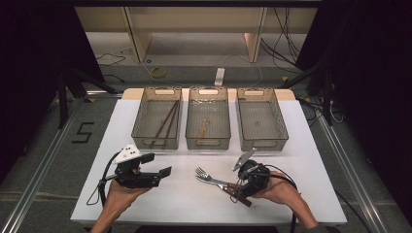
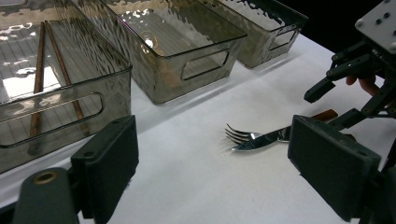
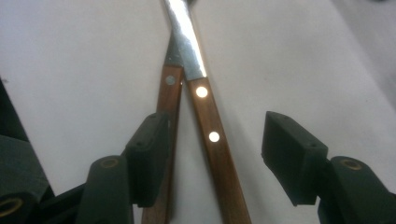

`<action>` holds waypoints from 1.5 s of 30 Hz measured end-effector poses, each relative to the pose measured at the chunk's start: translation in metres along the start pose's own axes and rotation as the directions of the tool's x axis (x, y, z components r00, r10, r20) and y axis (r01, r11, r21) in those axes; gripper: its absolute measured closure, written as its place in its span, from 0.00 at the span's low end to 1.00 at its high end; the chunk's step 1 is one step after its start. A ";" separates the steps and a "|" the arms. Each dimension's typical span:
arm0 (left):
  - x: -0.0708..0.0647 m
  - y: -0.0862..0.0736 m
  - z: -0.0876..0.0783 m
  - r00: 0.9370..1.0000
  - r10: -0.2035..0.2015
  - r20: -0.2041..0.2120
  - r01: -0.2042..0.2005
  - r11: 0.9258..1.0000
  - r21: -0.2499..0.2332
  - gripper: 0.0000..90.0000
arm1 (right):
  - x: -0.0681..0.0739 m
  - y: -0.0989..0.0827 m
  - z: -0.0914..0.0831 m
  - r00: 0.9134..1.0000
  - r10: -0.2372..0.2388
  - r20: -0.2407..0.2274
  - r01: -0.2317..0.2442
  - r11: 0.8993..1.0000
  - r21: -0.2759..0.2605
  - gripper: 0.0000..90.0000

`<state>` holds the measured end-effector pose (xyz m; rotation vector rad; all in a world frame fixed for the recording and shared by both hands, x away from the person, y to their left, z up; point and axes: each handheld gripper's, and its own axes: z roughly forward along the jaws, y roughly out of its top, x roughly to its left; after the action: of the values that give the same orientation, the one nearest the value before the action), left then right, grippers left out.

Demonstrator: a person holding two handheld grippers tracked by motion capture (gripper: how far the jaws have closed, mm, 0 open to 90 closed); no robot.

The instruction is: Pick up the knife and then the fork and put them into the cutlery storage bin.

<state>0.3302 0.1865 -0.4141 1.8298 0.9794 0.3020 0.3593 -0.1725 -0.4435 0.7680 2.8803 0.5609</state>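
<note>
A fork (image 1: 206, 175) and a knife (image 3: 212, 135) lie together on the white tabletop (image 1: 184, 204), near the person's edge. Their wooden handles lie side by side and the metal ends cross. The fork's prongs point to the left and a bit away from the person. The handles point back toward the right hand (image 1: 282, 191).

The right claw (image 3: 215, 154) is right over those handles. Its jaws stand open, one on each side of the two handles, and they hold nothing. The left pad covers a bit of the fork handle, and I cannot tell if it touches. The long way of the handles runs straight out from this claw, so it would have to close across them to pick one up.

The left claw (image 1: 155, 165) is well apart from the fork, off to the left. It is open and empty. It points toward the fork. The right hand is much nearer.

Three see-through bins sit in a row at the far side. The left bin (image 1: 156, 117) has chopsticks (image 1: 165, 124) in it. The middle bin (image 1: 208, 119) has one light thing that is too blurry to name. The right bin (image 1: 261, 119) looks empty.
</note>
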 end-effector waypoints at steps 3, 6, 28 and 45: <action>0.000 0.000 0.000 1.000 0.002 0.000 -0.002 1.000 0.000 0.18 | -0.001 0.001 0.004 1.000 -0.010 0.004 0.010 1.000 0.019 0.52; 0.000 0.000 0.000 1.000 0.001 0.000 -0.001 1.000 0.000 0.18 | -0.001 0.002 0.007 1.000 -0.018 0.001 0.018 0.999 0.035 0.57; -0.001 0.000 0.001 1.000 0.009 -0.004 -0.009 1.000 0.001 0.18 | 0.003 0.004 0.017 0.998 -0.062 -0.008 0.062 0.992 0.110 0.80; -0.001 0.000 0.001 1.000 0.007 -0.003 -0.007 1.000 0.003 0.18 | 0.005 0.002 0.016 0.990 -0.140 -0.024 0.141 0.986 0.085 0.85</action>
<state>0.3302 0.1852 -0.4139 1.8361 0.9766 0.3076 0.3591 -0.1640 -0.4574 0.5669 2.9621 0.4313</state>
